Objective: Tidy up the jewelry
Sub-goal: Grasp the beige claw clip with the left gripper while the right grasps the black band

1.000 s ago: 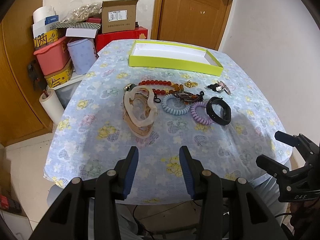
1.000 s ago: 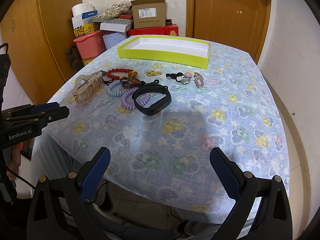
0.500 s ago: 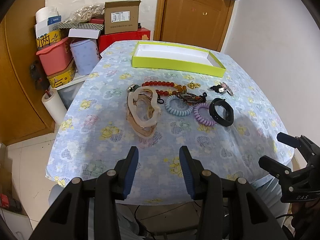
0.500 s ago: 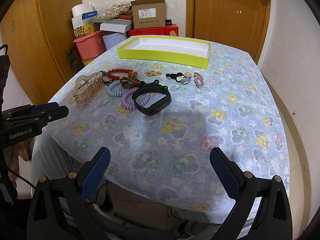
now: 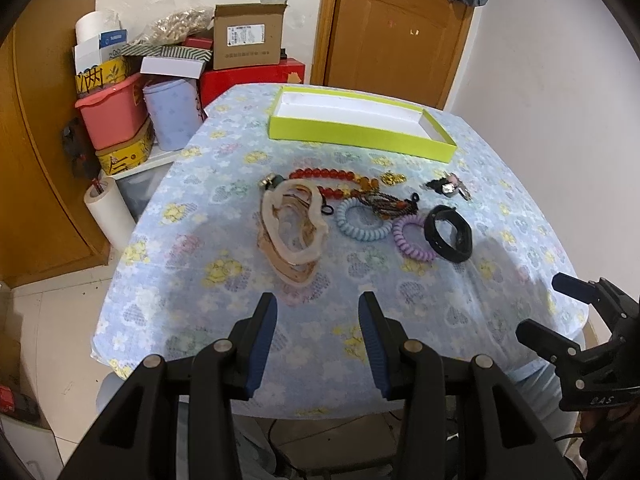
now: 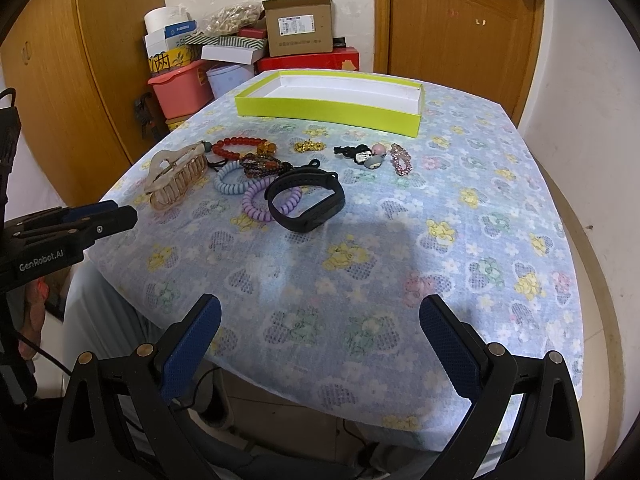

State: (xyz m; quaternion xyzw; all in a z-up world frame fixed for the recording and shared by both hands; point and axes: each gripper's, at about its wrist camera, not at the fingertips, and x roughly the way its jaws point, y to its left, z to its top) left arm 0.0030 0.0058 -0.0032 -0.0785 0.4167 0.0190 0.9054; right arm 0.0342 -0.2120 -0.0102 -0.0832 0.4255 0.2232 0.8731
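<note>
Jewelry lies in a cluster on the floral tablecloth: a beige hair claw (image 5: 292, 232) (image 6: 176, 178), a red bead bracelet (image 5: 324, 176), a blue coil tie (image 5: 362, 236), a purple coil tie (image 6: 254, 204), a black wristband (image 6: 316, 216) (image 5: 464, 236), a gold piece (image 6: 309, 146), a black and pink charm (image 6: 366, 155) and a pink beaded clip (image 6: 401, 159). Behind them stands an empty yellow-green box (image 5: 360, 136) (image 6: 328, 110). My left gripper (image 5: 317, 308) hovers open short of the claw. Over the near table edge my right gripper (image 6: 320, 312) is wide open and holds nothing.
The table (image 6: 460, 208) has bare cloth on its right half and near side. Beyond its far left corner are stacked boxes, a pink bin (image 5: 112, 120) and paper rolls. A wooden door (image 5: 396, 36) stands behind, and a white wall runs on the right.
</note>
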